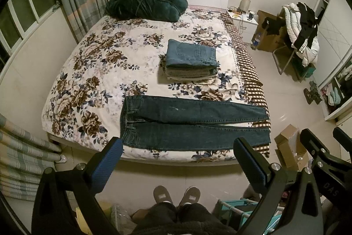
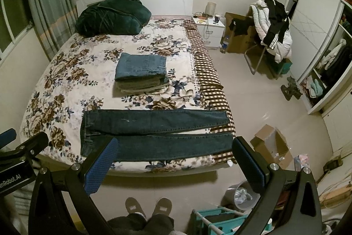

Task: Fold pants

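Left wrist view: left gripper [image 1: 176, 160] spread wide, holding nothing, raised above the bed's [image 1: 88, 72] near edge; jeans [image 1: 193, 122] lie flat across that edge, waist left, legs running right side by side, likely laid out ready for the first fold, with a folded stack [image 1: 191, 61] set further up the bed, apparently finished pairs. Right wrist view: right gripper [image 2: 173, 164] also wide apart and empty, nearer the leg ends, jeans [image 2: 154, 131] untouched, so folding looks not yet started.
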Available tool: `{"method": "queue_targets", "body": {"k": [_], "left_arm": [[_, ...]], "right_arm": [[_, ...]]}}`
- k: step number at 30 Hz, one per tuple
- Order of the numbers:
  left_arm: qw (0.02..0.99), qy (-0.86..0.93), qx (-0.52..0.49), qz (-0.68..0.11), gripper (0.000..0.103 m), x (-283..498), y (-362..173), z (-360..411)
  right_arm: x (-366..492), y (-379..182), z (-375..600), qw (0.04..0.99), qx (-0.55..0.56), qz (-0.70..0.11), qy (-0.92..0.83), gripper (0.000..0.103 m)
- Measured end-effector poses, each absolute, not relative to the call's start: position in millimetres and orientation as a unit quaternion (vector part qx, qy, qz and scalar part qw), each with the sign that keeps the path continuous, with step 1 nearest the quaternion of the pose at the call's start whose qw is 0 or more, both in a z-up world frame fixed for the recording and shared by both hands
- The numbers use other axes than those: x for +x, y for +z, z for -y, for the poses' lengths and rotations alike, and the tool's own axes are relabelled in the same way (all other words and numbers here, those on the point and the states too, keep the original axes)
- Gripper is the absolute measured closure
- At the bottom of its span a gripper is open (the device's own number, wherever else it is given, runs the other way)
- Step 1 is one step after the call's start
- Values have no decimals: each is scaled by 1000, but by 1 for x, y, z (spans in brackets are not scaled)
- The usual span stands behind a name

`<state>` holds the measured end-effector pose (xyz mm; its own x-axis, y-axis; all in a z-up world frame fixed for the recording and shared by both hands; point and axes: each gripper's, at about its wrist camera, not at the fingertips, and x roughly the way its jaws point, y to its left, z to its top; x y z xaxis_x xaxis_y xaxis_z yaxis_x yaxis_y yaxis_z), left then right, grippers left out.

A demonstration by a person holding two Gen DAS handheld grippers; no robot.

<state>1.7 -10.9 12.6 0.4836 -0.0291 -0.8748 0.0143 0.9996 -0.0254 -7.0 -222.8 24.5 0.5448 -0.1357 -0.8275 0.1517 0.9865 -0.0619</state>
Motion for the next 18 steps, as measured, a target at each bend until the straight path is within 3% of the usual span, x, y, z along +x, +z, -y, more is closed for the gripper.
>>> {"method": "queue_targets", "body": {"k": [18], "left_arm": [[864,-13,-6,-503,0,2,17,11]], "right_arm": [[-10,32,216,881,10,-467,-78,0]]}}
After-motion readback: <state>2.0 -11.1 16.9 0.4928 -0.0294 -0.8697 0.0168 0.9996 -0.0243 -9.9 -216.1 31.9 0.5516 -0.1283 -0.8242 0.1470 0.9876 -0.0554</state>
